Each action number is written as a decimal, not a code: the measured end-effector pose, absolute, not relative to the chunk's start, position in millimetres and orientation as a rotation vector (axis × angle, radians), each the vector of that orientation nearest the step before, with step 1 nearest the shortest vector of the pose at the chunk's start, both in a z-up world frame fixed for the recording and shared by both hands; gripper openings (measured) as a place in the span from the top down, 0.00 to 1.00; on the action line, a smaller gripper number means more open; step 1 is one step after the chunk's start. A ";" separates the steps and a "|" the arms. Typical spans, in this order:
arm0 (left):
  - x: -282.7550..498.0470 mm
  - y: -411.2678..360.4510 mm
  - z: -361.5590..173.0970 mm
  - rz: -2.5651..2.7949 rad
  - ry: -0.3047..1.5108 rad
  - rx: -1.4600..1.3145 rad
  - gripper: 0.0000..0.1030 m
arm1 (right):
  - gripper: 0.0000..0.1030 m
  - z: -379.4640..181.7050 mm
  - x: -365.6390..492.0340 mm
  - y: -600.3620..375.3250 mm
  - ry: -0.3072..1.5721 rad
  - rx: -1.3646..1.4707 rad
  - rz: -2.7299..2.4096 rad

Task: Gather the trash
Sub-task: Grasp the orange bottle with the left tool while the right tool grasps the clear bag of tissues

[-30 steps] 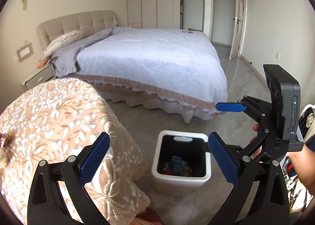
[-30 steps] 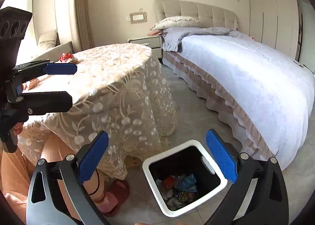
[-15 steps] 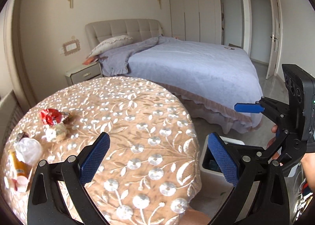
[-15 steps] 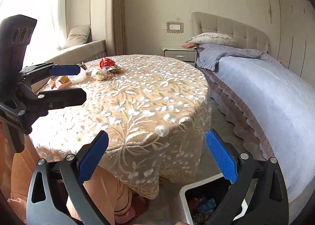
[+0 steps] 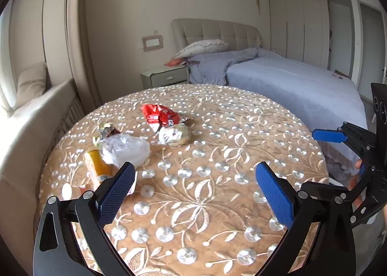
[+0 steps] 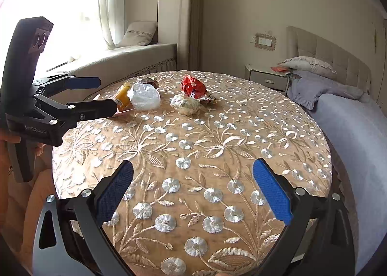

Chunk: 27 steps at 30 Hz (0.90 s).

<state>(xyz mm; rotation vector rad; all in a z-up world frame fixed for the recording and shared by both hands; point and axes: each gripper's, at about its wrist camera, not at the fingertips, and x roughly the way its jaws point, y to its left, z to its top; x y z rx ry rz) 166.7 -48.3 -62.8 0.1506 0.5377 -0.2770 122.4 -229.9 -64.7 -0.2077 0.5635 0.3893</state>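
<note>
So both grippers are hovering over the near side of the round bench [image 6: 193, 155] with nothing in them: left gripper [image 5: 193, 191] has its jaws wide apart, and so does the right gripper [image 6: 193, 191]. The trash sits in a clump at the far left of the bench: a red snack wrapper [image 5: 160, 115], a crumpled wrapper ball [image 5: 174, 134] just near of it, a clear plastic bag [image 5: 124, 148] and an orange bottle [image 5: 98, 166] touching the bag.

What worries me: that bag is floppy and pressed against the bottle, so a sloppy pinch could drag both or knock the bottle rolling off the edge. The embroidered cloth could also snag or bunch up under a low jaw. The wrapper ball may squirt out sideways.
</note>
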 end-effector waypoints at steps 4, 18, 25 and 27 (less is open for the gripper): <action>181.2 -16.9 -67.1 -0.209 0.568 0.120 0.05 | 0.04 -65.2 149.6 -203.2 0.574 -0.209 0.425; 245.5 48.1 -94.3 -0.081 0.692 0.035 0.05 | 0.04 -78.5 242.6 -162.2 0.646 -0.203 0.460; 277.6 62.3 -112.3 -0.028 0.767 0.039 0.05 | 0.04 -98.8 299.5 -153.1 0.747 -0.197 0.411; 284.1 65.0 -114.0 -0.013 0.778 0.053 0.05 | 0.04 -105.2 315.6 -150.9 0.779 -0.196 0.387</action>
